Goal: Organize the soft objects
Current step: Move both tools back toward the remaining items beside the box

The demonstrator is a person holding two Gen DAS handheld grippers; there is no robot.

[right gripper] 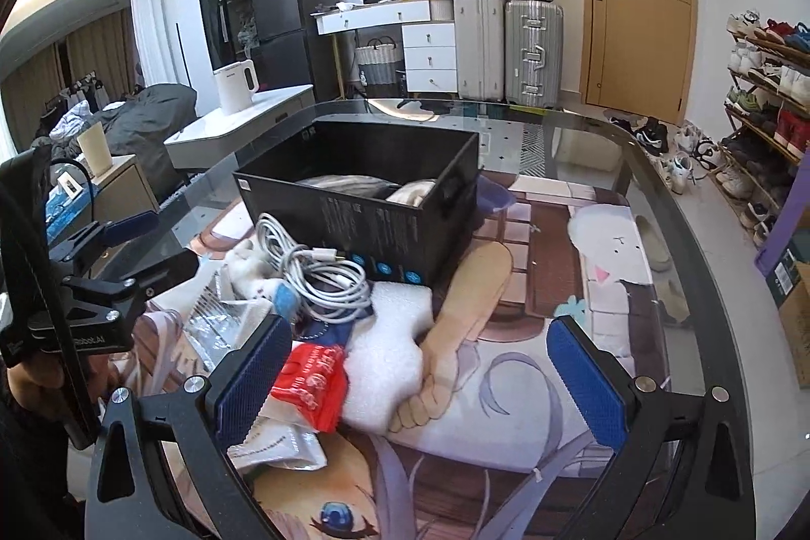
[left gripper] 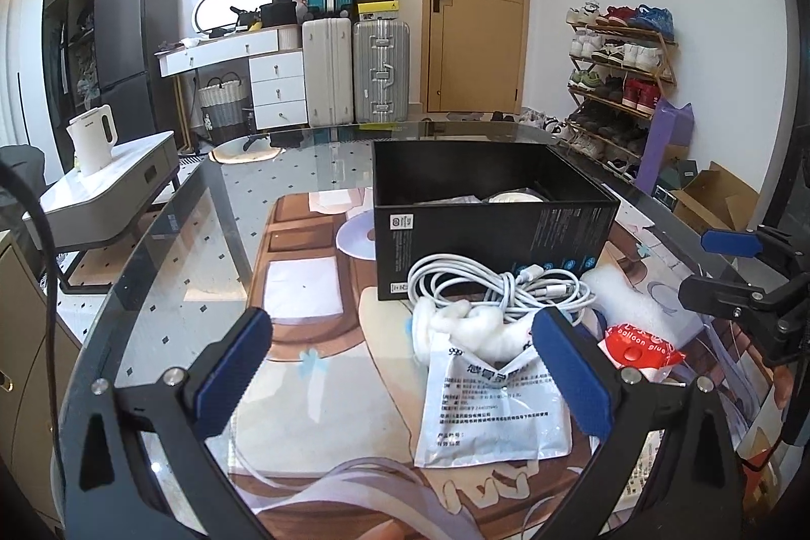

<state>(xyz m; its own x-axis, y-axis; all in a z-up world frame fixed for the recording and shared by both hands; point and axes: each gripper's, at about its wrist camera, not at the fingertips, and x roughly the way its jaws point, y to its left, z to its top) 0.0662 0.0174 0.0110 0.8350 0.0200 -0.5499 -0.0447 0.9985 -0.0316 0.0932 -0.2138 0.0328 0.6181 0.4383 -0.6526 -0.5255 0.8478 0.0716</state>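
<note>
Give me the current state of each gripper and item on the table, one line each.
left gripper: open, empty, over the pouch.
right gripper: open, empty, over the foam.
black box: open-topped, some items already inside.
white cable: coiled, loose, against the box front.
white pouch: flat on the mat.
red packet: lying on the pile, outside the box.
white foam: on the mat, outside the box.

Two low, near views toward shared black box (left gripper: 493,216) (right gripper: 364,206).

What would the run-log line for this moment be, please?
left gripper: open, empty | right gripper: open, empty | white cable, pouch beside black box
</note>
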